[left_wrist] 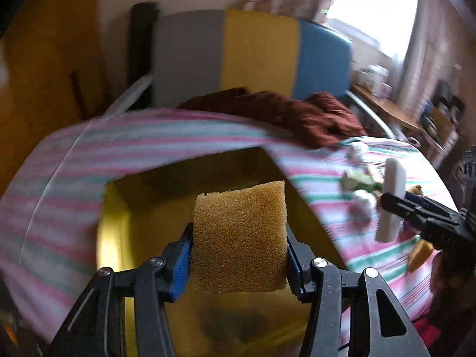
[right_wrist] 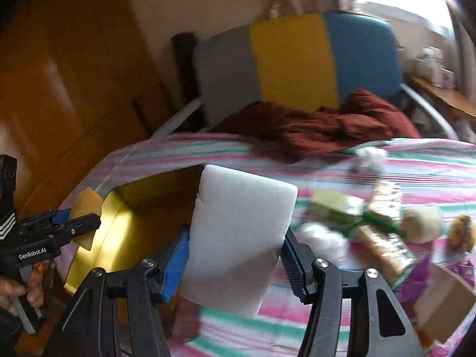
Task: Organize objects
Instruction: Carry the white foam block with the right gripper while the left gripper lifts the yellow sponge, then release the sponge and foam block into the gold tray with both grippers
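Clamped between the blue pads of the left gripper point(left_wrist: 239, 244) was a tan, coarse-pored rectangular sponge point(left_wrist: 239, 238), its jaws pressed against both of its sides. It hung directly above the open yellow box point(left_wrist: 119, 226), which sat on the pink, green and white striped bedspread point(left_wrist: 59, 178). From the right wrist view, the right gripper point(right_wrist: 235, 253) had its jaws closed on a white, smooth rectangular foam sponge point(right_wrist: 241, 235), held above the bedspread just to the right of the box's open mouth. A crumpled dark red cloth point(left_wrist: 297, 113) lay at the far edge of the bed, in front of a headboard panelled in grey, yellow and blue point(left_wrist: 258, 53). Further right on the bedspread lay a blurred scatter of small items: white fluffy balls point(right_wrist: 370, 156), green-labelled packets point(right_wrist: 336, 208), a round cream pom-pom point(right_wrist: 422, 223) and a brown cardboard box point(right_wrist: 446, 303).
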### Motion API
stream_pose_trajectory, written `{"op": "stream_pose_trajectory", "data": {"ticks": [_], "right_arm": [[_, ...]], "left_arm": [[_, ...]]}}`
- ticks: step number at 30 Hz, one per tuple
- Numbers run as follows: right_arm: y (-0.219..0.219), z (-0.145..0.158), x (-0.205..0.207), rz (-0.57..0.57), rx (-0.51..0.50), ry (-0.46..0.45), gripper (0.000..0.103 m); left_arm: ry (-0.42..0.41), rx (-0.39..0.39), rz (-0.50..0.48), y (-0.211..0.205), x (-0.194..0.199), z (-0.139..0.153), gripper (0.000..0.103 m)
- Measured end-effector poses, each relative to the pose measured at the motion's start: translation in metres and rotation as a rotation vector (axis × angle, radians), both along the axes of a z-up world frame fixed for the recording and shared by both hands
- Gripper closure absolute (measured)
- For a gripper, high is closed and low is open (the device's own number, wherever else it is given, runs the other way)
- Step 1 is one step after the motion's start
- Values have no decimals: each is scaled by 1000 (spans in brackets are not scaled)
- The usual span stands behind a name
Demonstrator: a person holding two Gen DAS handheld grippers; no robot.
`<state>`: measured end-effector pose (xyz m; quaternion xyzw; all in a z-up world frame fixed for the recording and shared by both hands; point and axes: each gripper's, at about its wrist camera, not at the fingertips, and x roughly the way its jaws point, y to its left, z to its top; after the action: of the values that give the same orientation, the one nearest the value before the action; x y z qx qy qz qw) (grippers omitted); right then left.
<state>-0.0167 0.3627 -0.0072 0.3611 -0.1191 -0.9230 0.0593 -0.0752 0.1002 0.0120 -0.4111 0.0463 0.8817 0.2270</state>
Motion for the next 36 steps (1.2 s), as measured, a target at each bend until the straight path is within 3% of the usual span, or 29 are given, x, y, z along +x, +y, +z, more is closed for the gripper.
{"op": "stream_pose_trajectory", "data": {"ticks": [3,8,11,12,13,15,21,36], "right_arm": [[-32,0,-2,69,14,-22,44],[-79,-2,-16,125,-61,-70,43],[-106,0,-25,152,-105,-63,35],[-110,1,-28,152,-111,-67,25],[-115,1,-31,147,-113,-73,19],[-120,2,-33,154,-127,-82,19],[-129,-2,-21,155,-71,-102,19],[-143,3,11,123,99,-67,19]], "left_arm": [[-33,-14,70,-36,9,-17,49],[-86,3,156,-70,15,-43,45],[-71,17,194,-80,20,-47,28],[-58,19,205,-85,22,-46,23],[-45,15,217,-89,24,-45,21],[-26,10,240,-96,27,-43,19],[30,31,285,-113,35,-30,16],[139,-9,269,-92,59,-9,8]]}}
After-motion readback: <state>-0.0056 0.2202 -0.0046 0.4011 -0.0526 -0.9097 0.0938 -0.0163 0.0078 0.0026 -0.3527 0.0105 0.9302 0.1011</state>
